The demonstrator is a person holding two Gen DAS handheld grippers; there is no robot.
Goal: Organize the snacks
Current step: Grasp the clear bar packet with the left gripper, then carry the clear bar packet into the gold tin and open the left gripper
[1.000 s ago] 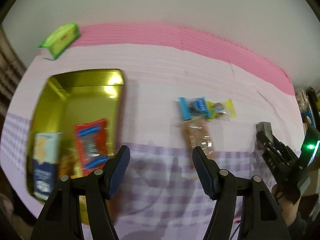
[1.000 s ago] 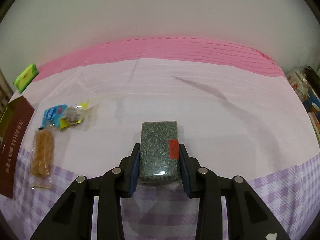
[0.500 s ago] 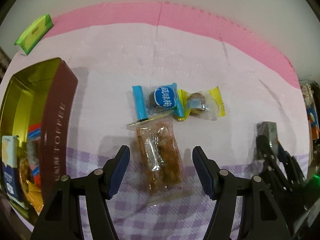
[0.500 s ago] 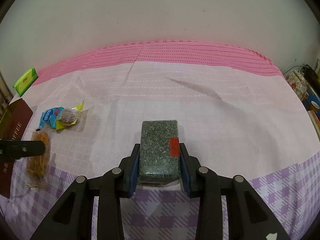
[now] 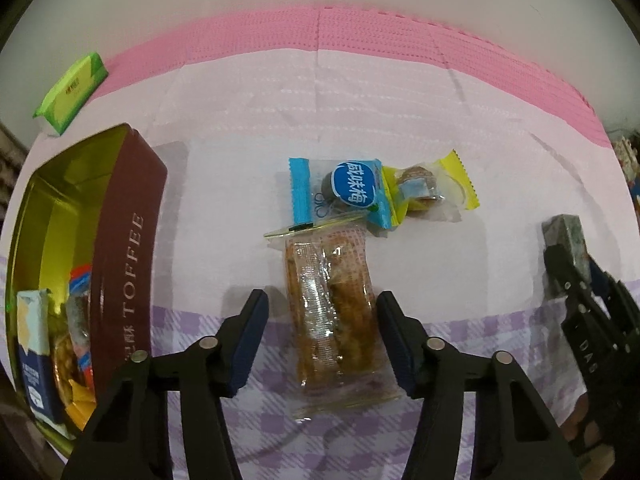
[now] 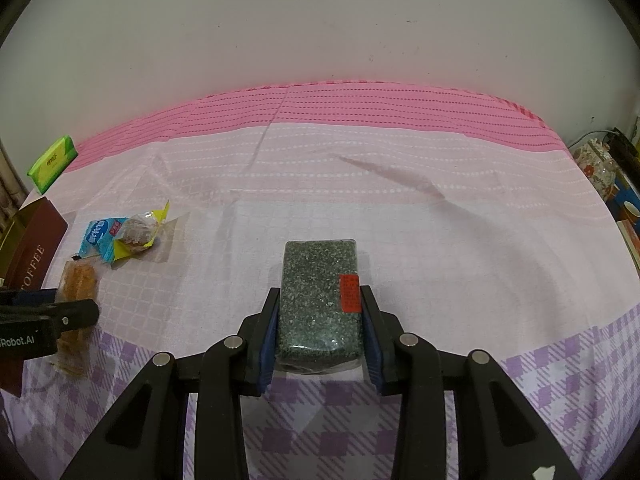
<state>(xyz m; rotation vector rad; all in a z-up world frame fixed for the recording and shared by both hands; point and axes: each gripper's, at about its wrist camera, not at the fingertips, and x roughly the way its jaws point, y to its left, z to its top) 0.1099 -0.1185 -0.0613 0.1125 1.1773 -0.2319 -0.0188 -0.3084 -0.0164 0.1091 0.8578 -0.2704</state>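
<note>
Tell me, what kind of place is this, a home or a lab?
Most likely a home. A pink and purple checked cloth covers a table set against a plain wall, wrapped snacks such as a blue plum sweet lie loose on it, and an open brown toffee tin holds more.

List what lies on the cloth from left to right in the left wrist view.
Gold-lined brown toffee tin → clear-wrapped orange pastry bar → blue-wrapped plum candy → yellow-edged wrapped sweet → dark speckled block.
</note>
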